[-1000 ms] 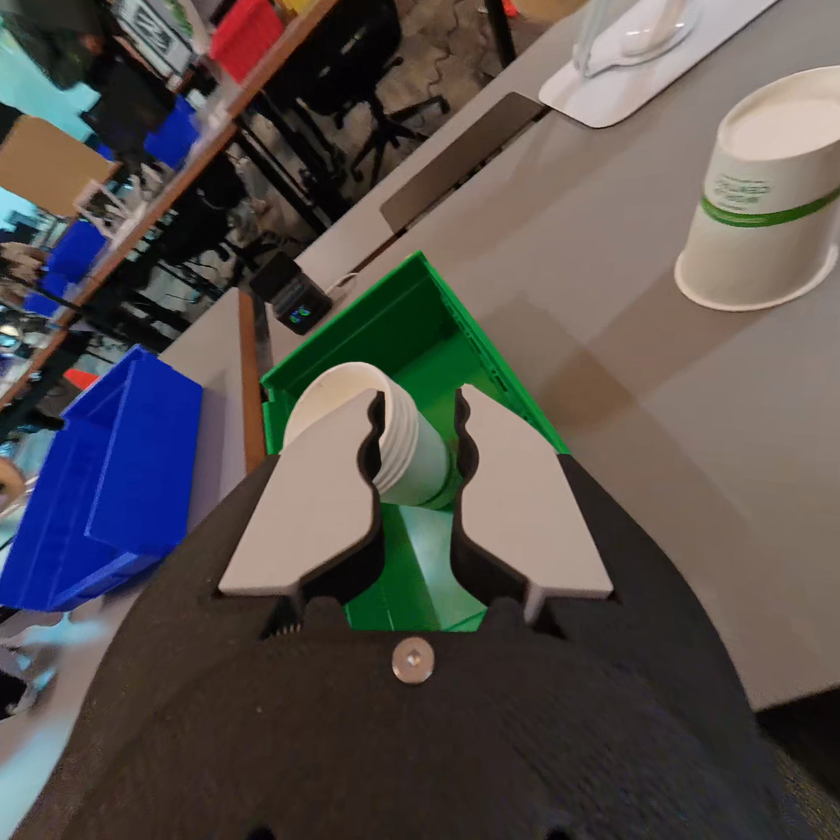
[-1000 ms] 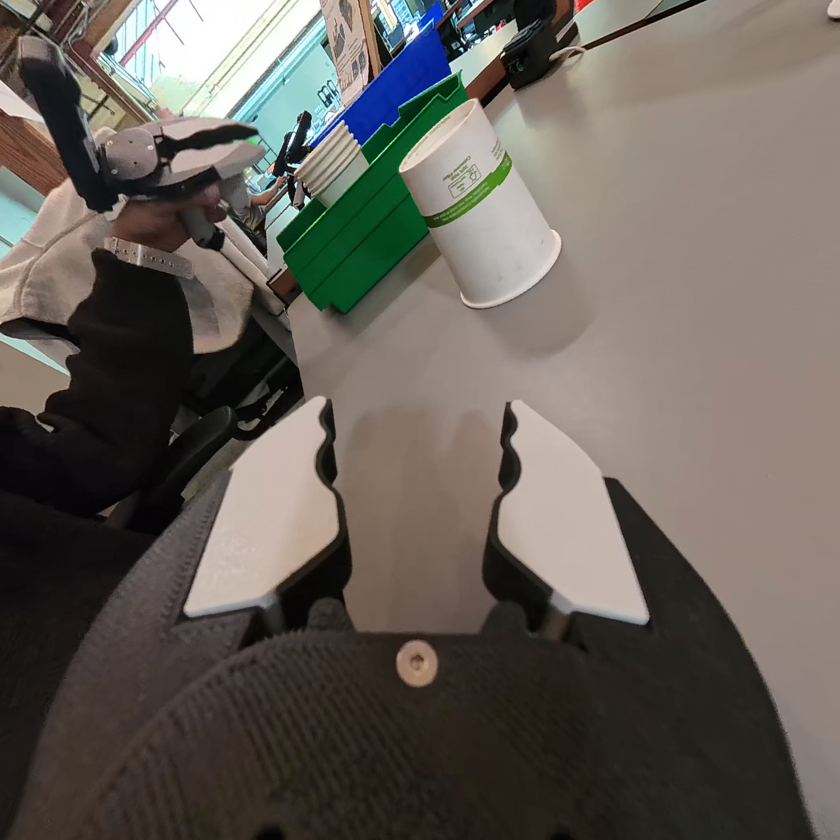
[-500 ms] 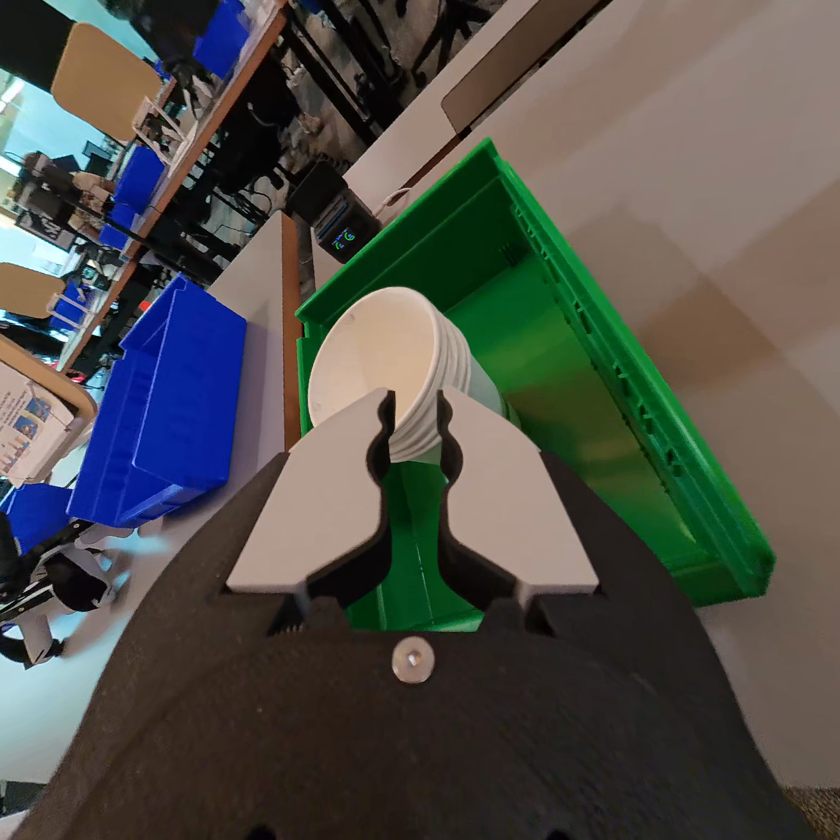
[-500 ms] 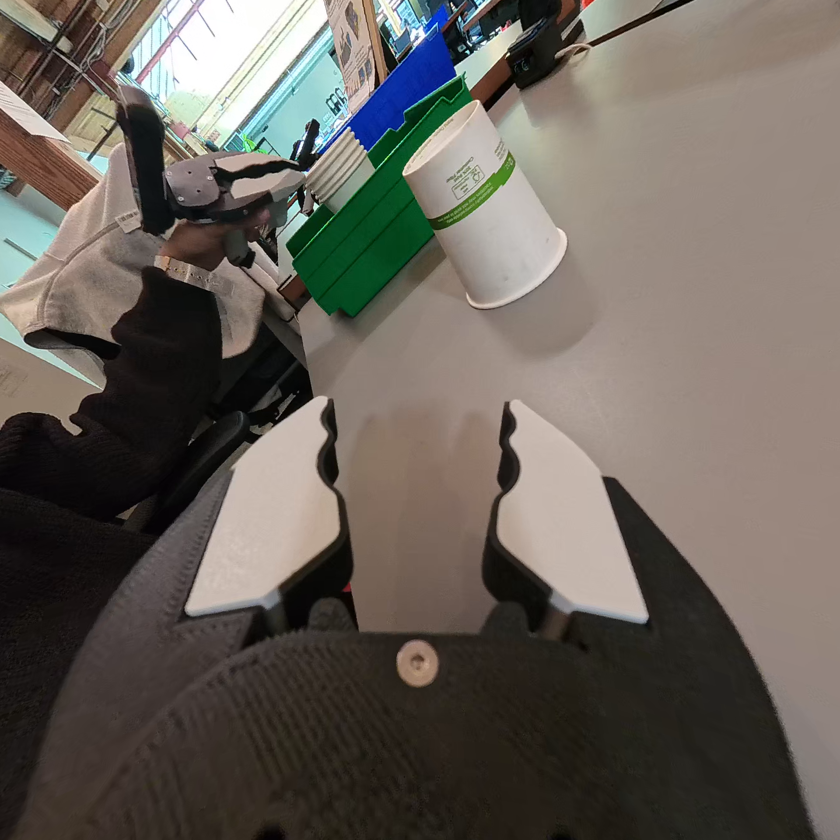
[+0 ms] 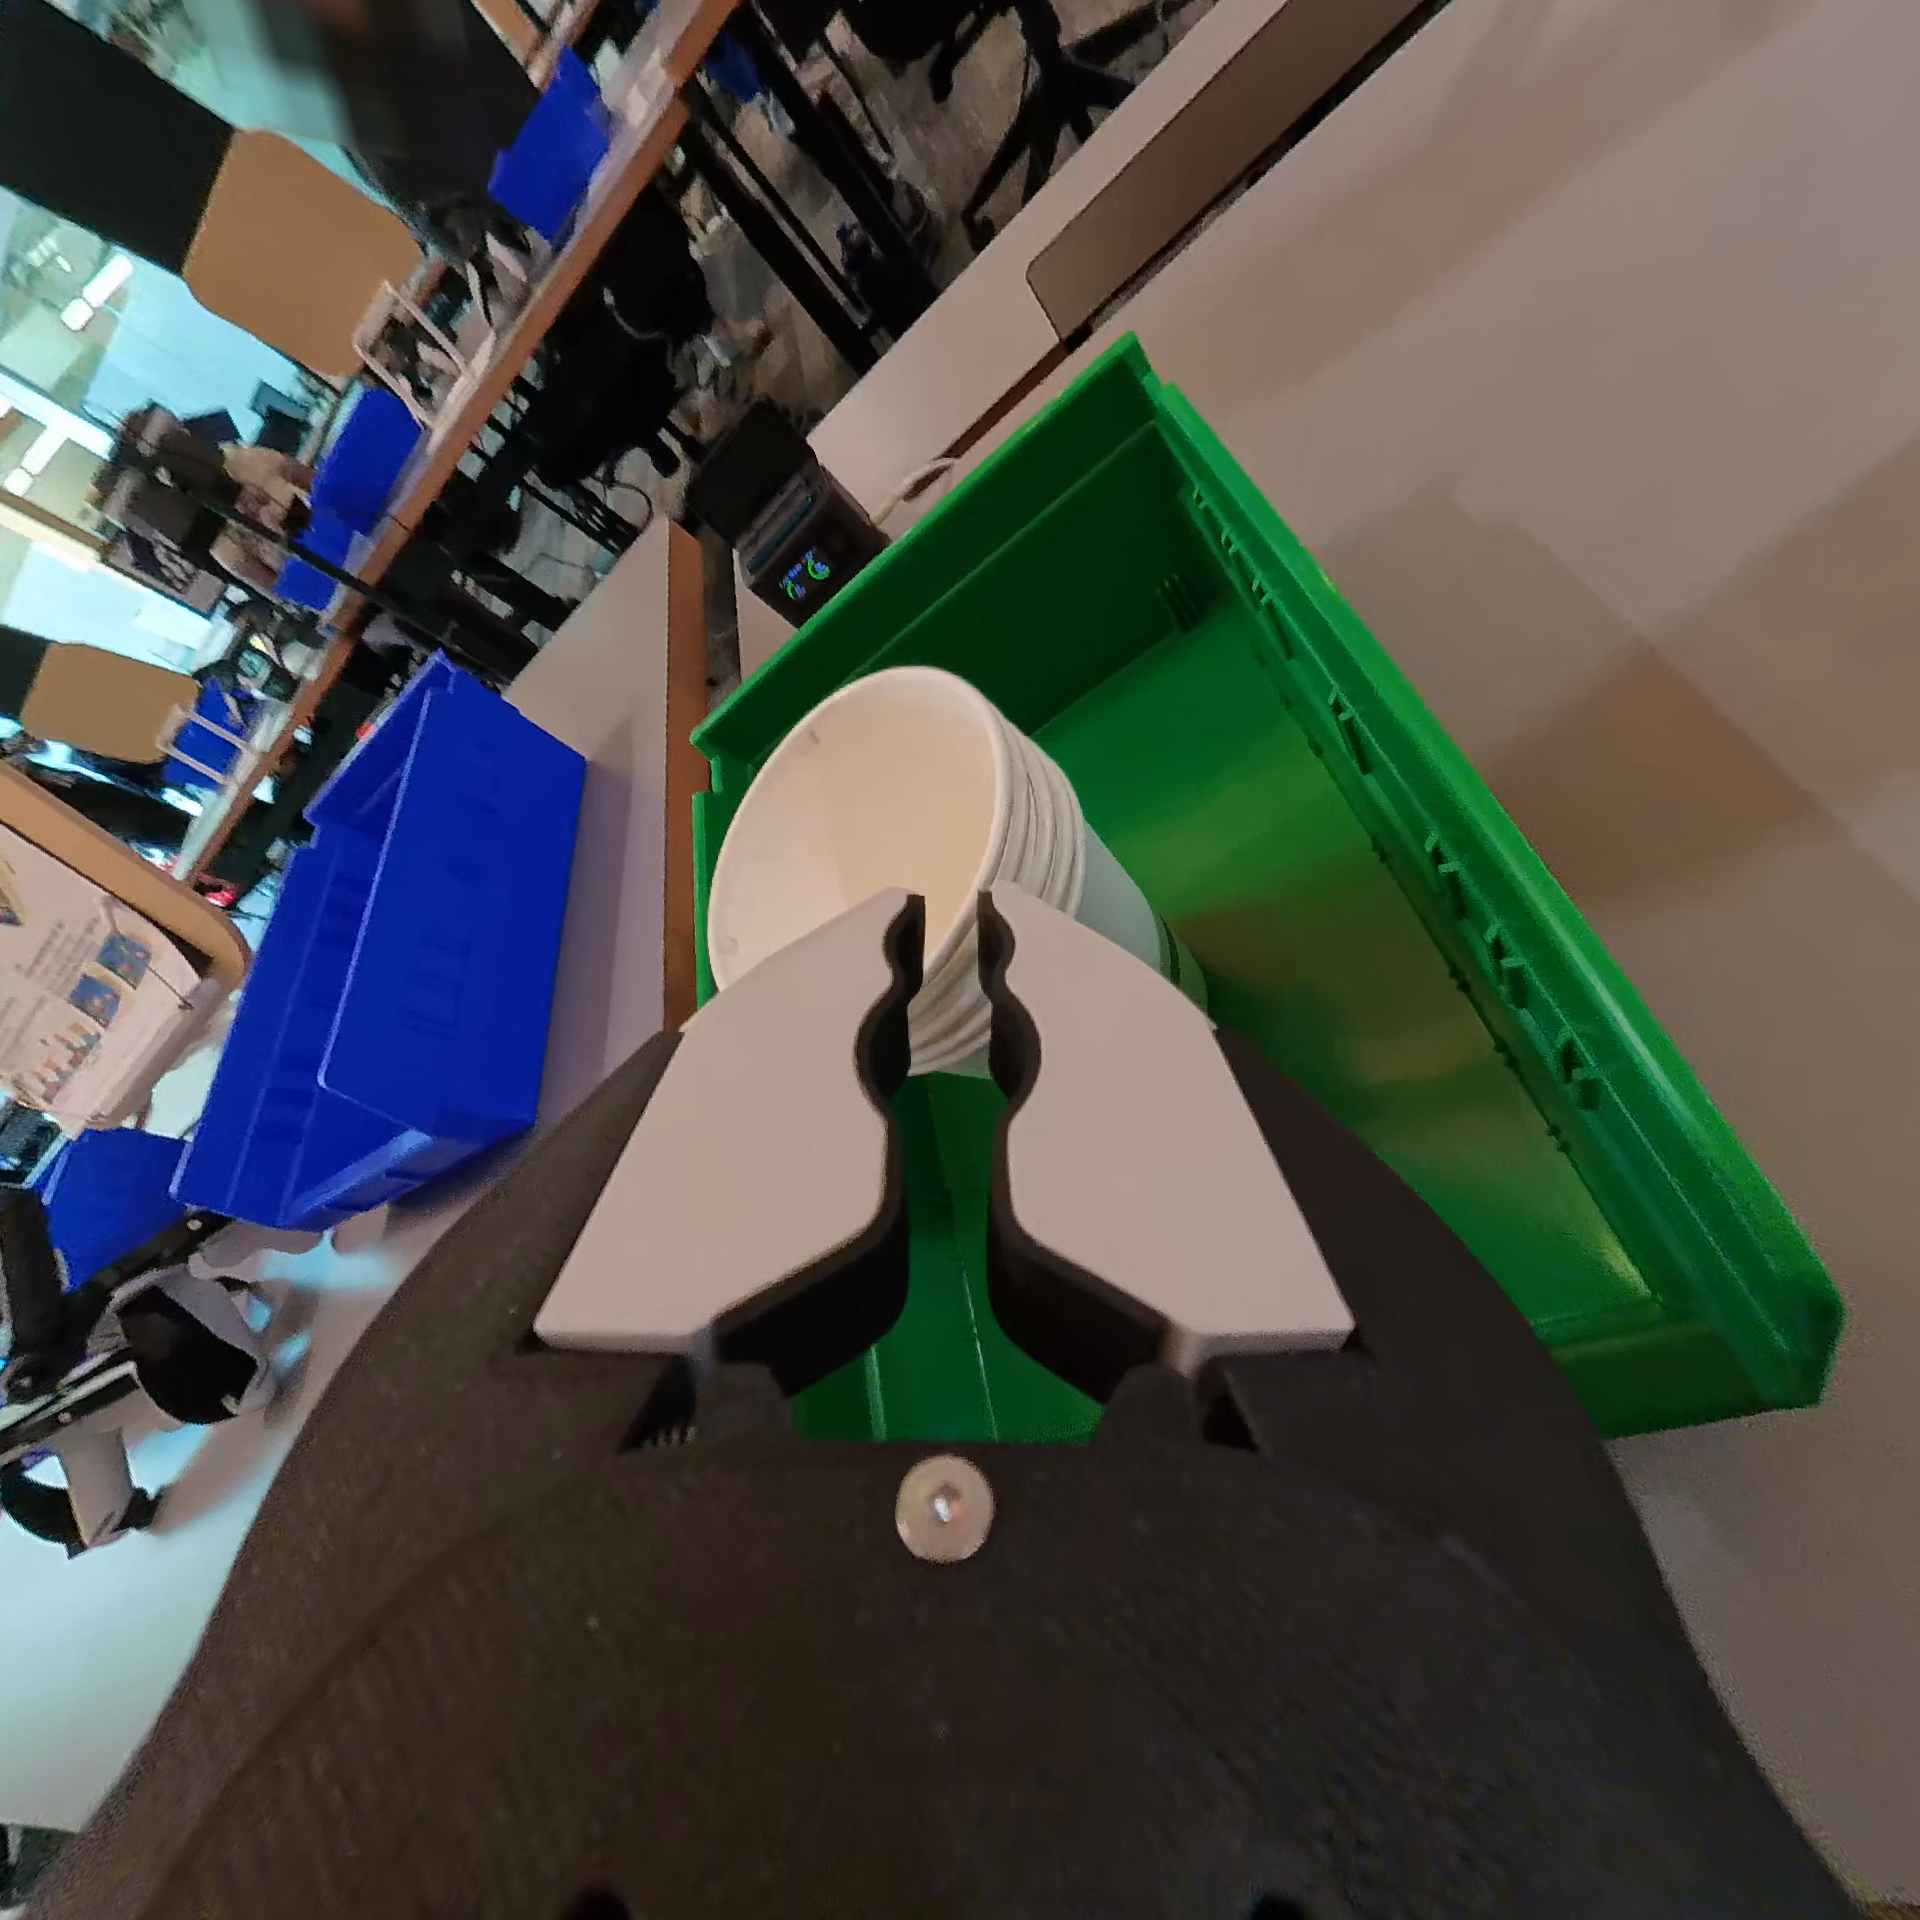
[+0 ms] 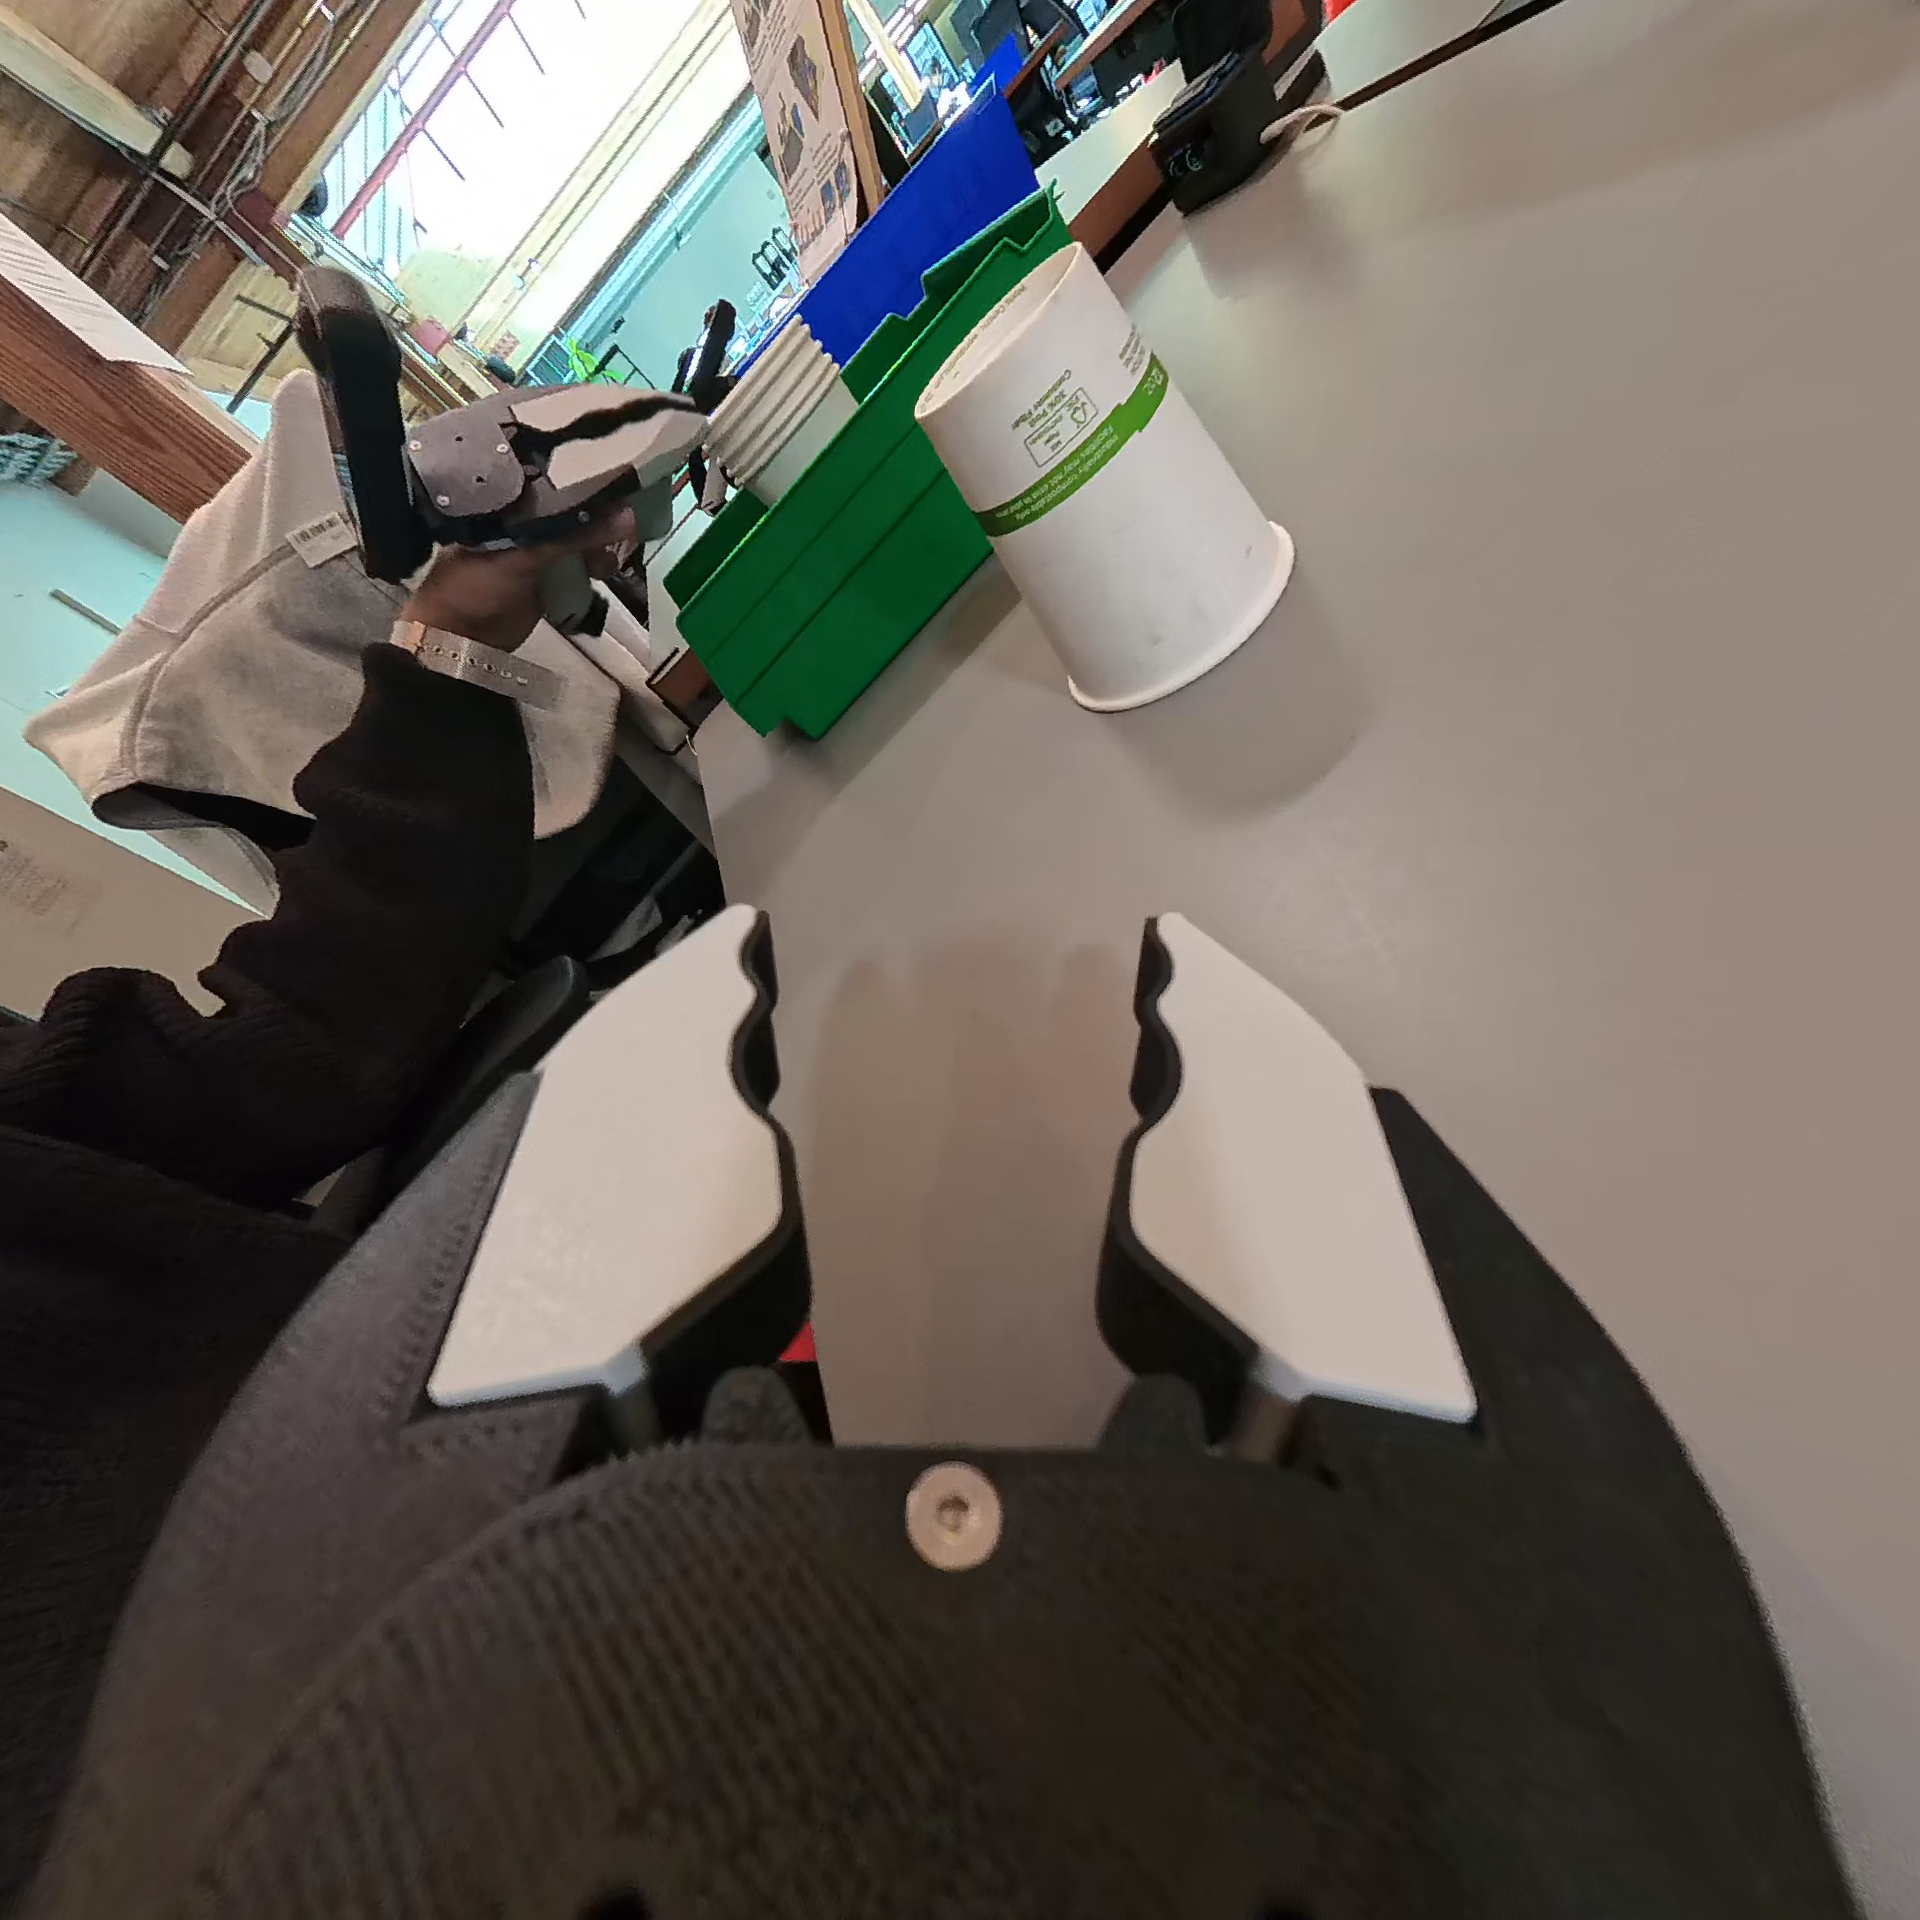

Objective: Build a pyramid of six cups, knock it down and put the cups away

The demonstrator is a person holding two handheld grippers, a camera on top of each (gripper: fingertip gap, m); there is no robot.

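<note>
Grey, smooth tabletop fills most of the right wrist view. On it, toward 11 o'clock, sits a long green plastic bin, with a blue plastic bin at 9 o'clock from it in the left wrist view. Just beside the green bin, at 12 o'clock in the right wrist view, a tall white paper cup with a green band stands upside down on the tabletop.

Inside the green bin, a stack of white paper cups tilts with its open mouth toward 11 o'clock. The left gripper has its two grey fingers narrowly parted around the stacked rims at the lower edge of the mouth; whether they press on the rims or only flank them cannot be told. From the right wrist view it appears at 10 o'clock, tips at the cup stack.

The right gripper hangs just above bare tabletop, its fingers spread wide with nothing between them, well apart from the upturned cup.

A small black device with a lit display sits beyond the green bin's far end.
</note>
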